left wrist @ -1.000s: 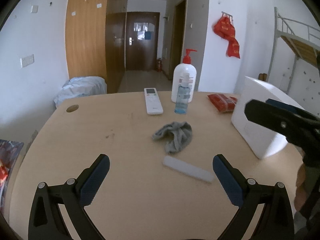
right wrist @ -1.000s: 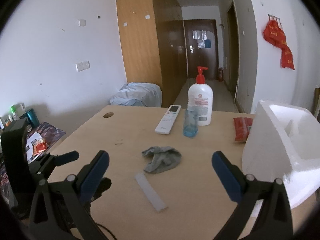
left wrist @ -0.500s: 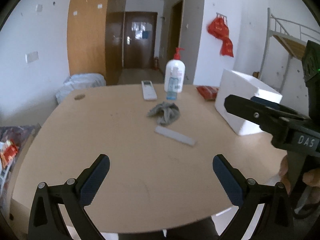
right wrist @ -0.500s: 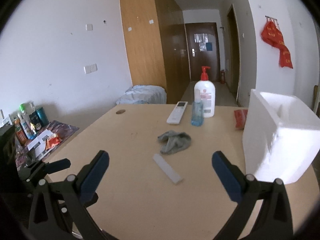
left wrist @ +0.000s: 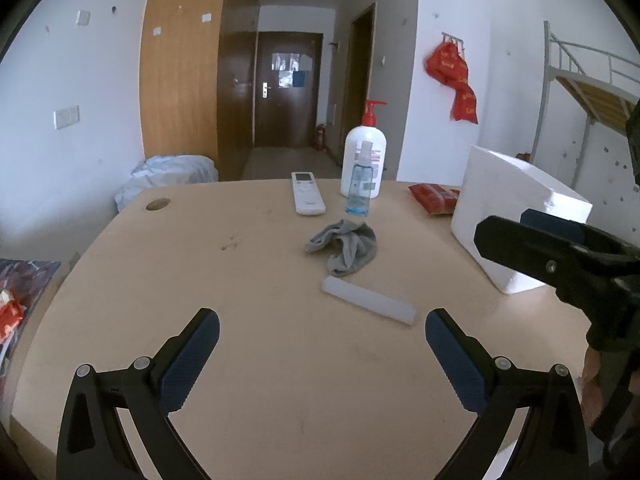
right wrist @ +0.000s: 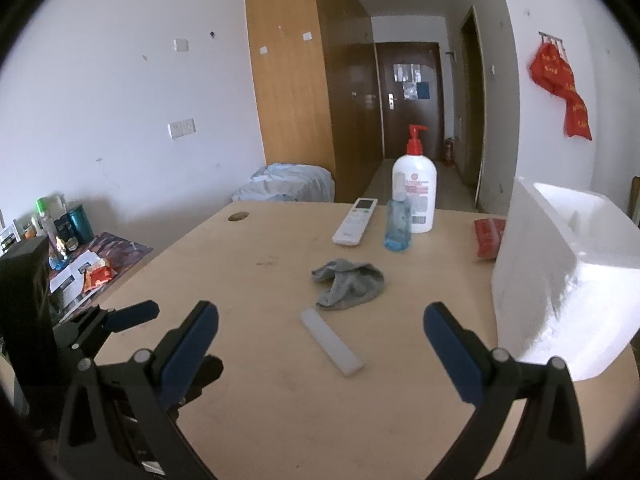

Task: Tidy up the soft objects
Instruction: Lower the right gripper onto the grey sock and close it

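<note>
Both the left gripper (left wrist: 322, 350) and right gripper (right wrist: 320, 346) hover empty over the table (left wrist: 248, 360), jaws spread wide. The grey cloth (left wrist: 346, 246) lies crumpled mid-table, the white strip (left wrist: 368, 300) just in front, possibly touching; a low pinch could snag it, and the foam box (right wrist: 568, 276) crowds the right.

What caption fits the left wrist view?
Open left gripper above a table, facing a crumpled grey cloth and white foam box.
</note>
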A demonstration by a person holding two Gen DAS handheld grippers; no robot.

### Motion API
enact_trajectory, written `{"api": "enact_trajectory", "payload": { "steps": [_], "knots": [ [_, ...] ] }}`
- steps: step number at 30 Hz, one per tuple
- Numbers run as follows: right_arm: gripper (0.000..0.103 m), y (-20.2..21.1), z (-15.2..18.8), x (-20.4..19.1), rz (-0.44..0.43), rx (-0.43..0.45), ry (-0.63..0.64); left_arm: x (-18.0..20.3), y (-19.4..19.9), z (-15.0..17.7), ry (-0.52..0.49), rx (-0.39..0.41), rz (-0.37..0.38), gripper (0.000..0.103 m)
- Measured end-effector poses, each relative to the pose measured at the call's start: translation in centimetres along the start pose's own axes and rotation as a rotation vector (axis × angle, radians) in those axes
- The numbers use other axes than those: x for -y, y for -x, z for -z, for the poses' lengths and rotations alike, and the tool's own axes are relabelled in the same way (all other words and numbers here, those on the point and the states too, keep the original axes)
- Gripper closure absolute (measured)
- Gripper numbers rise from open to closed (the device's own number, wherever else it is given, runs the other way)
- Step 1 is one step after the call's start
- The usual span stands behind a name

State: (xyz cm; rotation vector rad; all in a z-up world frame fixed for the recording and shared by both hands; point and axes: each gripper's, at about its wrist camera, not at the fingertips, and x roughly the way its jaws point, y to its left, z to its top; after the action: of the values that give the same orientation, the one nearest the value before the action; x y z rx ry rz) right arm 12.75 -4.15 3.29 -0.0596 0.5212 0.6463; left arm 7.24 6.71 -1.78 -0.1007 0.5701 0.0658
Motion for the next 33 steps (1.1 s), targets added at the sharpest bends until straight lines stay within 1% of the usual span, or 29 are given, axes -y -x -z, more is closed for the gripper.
{"api": "enact_trajectory", "payload": {
  "steps": [9,16,23,28,31,33],
  "knots": [
    [0.0,-2.2,-0.1,1.6,0.012,-0.039,-0.022,0.3,-2.9,-0.7,-0.023,-0.02,0.01,0.0],
    [0.0,-3.7,-0.7,2.4,0.015,-0.063,-0.028,0.4,-5.5,-1.4,-0.024,-0.052,0.021,0.0],
    [0.0,-5.8,-1.5,3.5,0.018,-0.091,-0.039,0.2,-8.7,-1.8,-0.003,-0.109,0.025,0.0],
    [0.0,-7.7,-2.1,3.9,0.013,-0.117,-0.032,-0.4,-10.3,-1.9,0.02,-0.138,0.035,0.0],
    [0.0,-9.1,-2.3,4.1,0.011,-0.145,-0.027,-0.9,-11.1,-1.6,0.03,-0.173,0.048,0.0],
    [0.0,-10.4,-2.5,4.0,0.007,-0.174,-0.008,-1.3,-11.4,-1.4,0.039,-0.183,0.038,0.0]
  ]
}}
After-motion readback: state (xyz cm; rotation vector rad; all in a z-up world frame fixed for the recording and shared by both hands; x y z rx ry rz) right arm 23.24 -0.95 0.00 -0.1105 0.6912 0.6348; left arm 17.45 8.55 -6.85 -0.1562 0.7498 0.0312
